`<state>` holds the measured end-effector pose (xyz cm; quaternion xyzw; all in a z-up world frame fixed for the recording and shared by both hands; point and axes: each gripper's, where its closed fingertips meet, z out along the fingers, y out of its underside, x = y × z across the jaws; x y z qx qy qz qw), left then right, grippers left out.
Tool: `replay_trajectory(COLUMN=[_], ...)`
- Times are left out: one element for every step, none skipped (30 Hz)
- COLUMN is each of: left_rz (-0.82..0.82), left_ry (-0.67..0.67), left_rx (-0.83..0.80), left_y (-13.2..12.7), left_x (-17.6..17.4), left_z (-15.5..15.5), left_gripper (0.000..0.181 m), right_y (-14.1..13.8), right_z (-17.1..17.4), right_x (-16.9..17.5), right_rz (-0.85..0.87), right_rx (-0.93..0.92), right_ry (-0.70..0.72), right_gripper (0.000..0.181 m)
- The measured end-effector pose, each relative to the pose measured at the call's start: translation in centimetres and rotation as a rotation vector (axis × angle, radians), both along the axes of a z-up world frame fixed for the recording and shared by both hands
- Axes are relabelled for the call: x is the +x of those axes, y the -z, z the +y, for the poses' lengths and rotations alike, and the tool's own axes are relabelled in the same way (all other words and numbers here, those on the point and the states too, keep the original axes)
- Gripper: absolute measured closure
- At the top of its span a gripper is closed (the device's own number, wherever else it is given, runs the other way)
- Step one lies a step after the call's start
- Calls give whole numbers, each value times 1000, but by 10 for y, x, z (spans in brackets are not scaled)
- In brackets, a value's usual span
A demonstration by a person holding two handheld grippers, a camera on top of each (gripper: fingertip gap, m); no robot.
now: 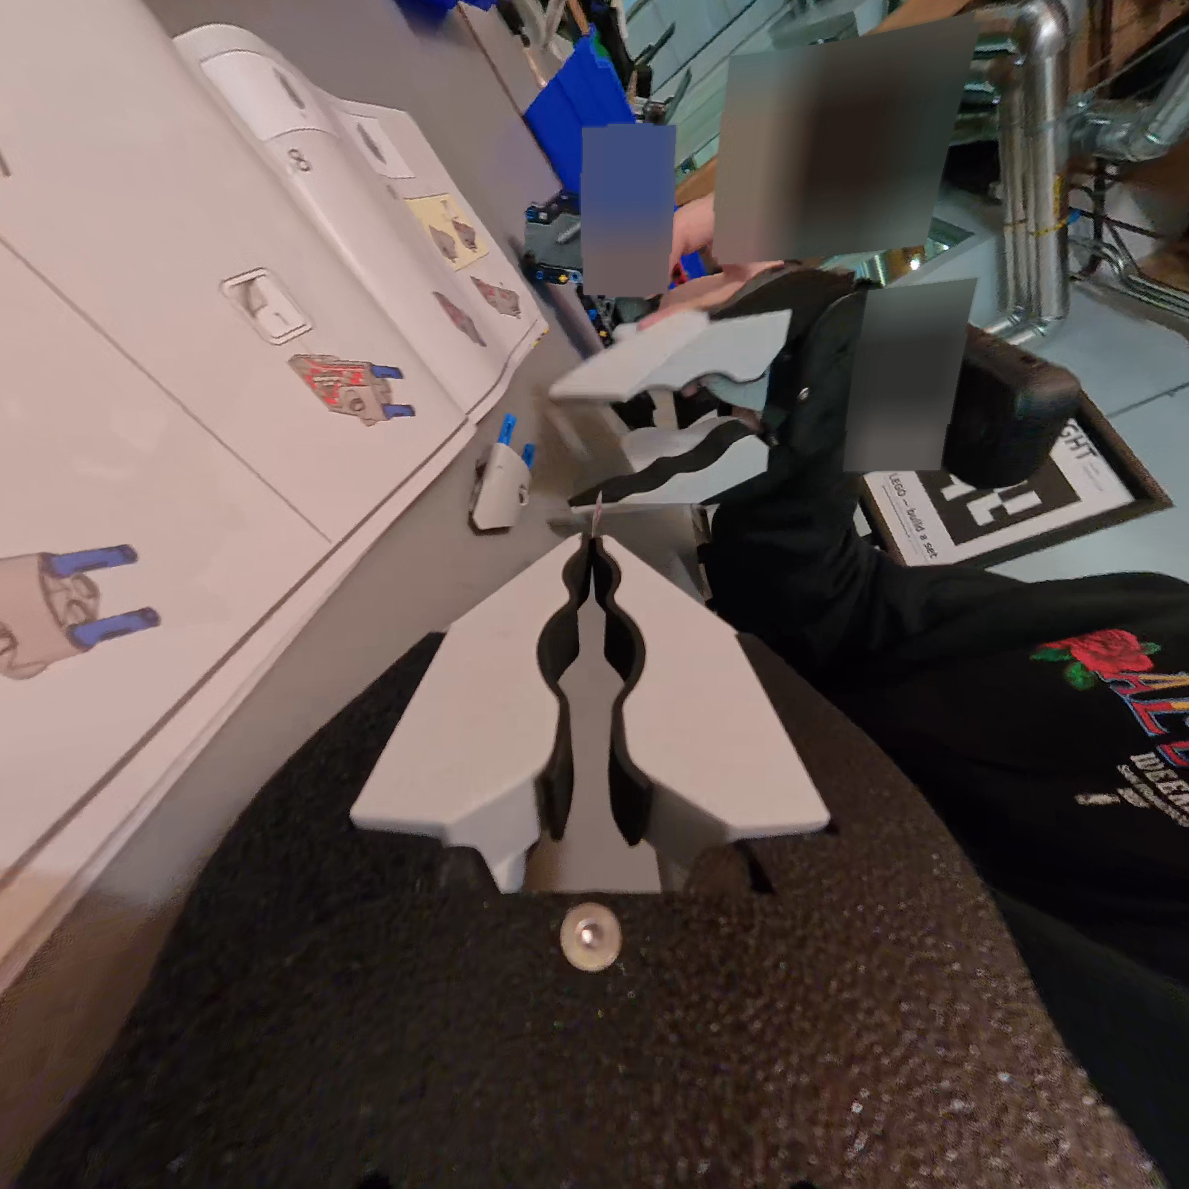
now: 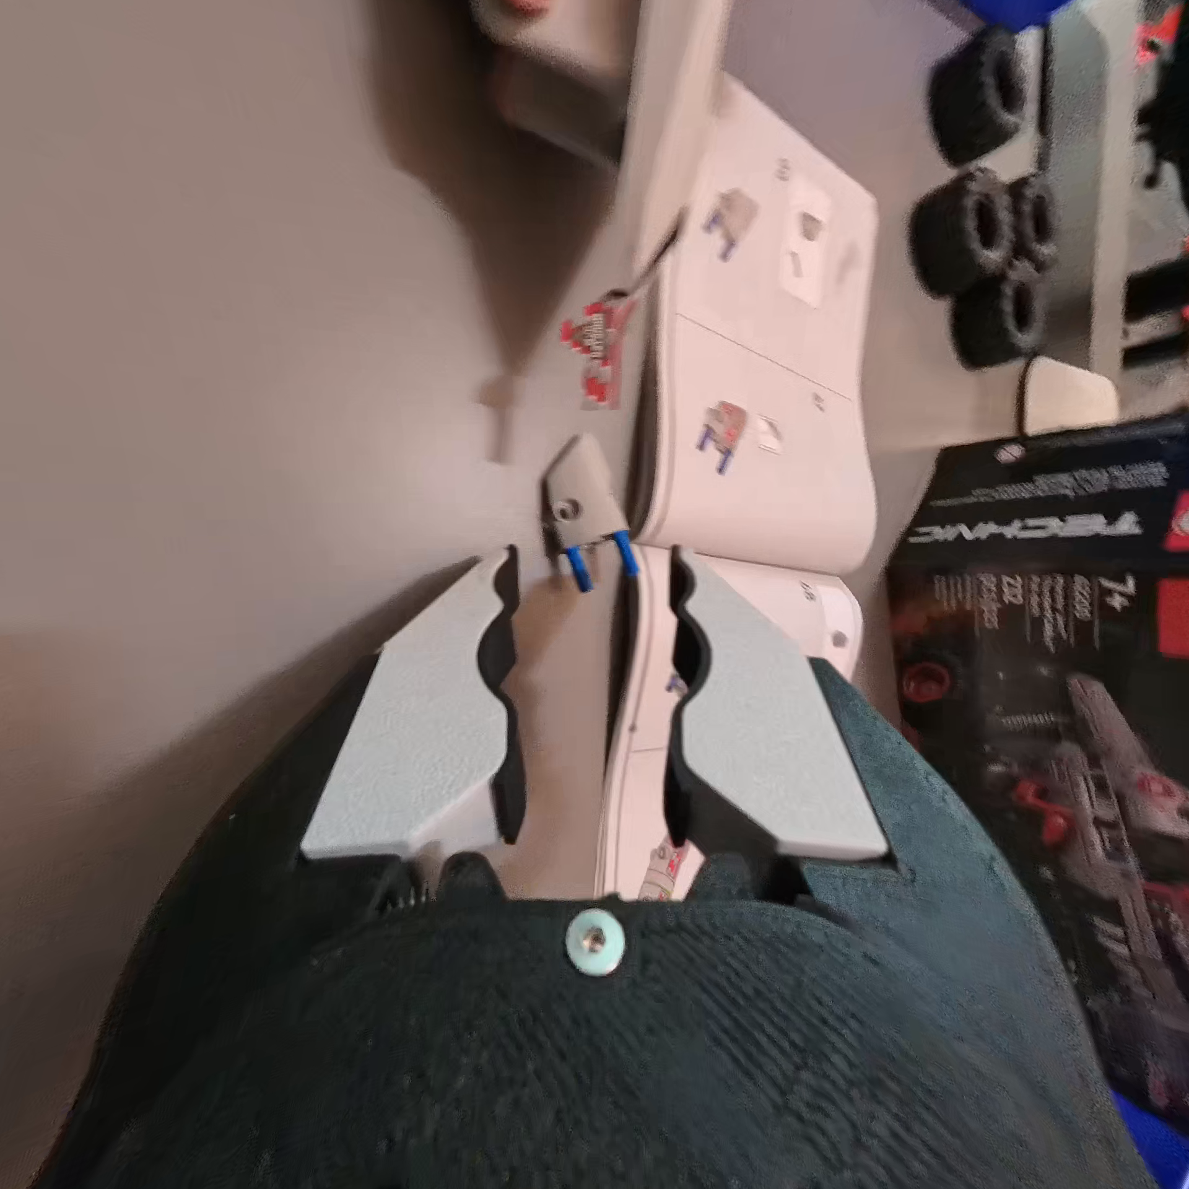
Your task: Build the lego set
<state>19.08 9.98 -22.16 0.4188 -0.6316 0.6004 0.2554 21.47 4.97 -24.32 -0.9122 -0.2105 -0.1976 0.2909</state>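
Note:
A light grey Lego piece with two blue pins [image 1: 502, 482] lies on the grey table by the edge of the open instruction booklet [image 1: 193, 322]. My left gripper [image 1: 589, 540] is shut, with a thin white-and-red sliver, seemingly a sticker [image 1: 598, 511], pinched at its tips just right of the piece. My right gripper [image 1: 563, 447] is open beside the piece. In the right wrist view the right gripper [image 2: 592, 556] is open and empty, with the grey piece [image 2: 579, 495] just beyond its tips, pins pointing toward it. A red-and-white sticker sheet [image 2: 595, 350] lies farther on.
The booklet [image 2: 759, 386] lies right of the piece. Several black tyres [image 2: 984, 238] and the black set box [image 2: 1042, 643] sit on the right. A part-built dark model [image 1: 553, 251], blue bins [image 1: 579, 96] and a black-and-white marker card [image 1: 997, 508] lie beyond. A person's black sleeve [image 1: 901, 643] is near. The left gripper's tips are roughly 7 cm from the right gripper's. The part-built dark model [image 1: 553, 251] is about 20 cm from my right fingertips and 30 cm from my left.

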Motion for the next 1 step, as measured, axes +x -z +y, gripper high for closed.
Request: replay_trajectory(left_rz=[18], left_ry=[-8], left_rx=[4], left_y=[2], left_x=[3], left_z=[-1], left_gripper=[181], right_y=[-2], right_z=[0], right_x=[8], right_rz=[2], right_rx=[28], right_ry=[32], right_gripper=[131])
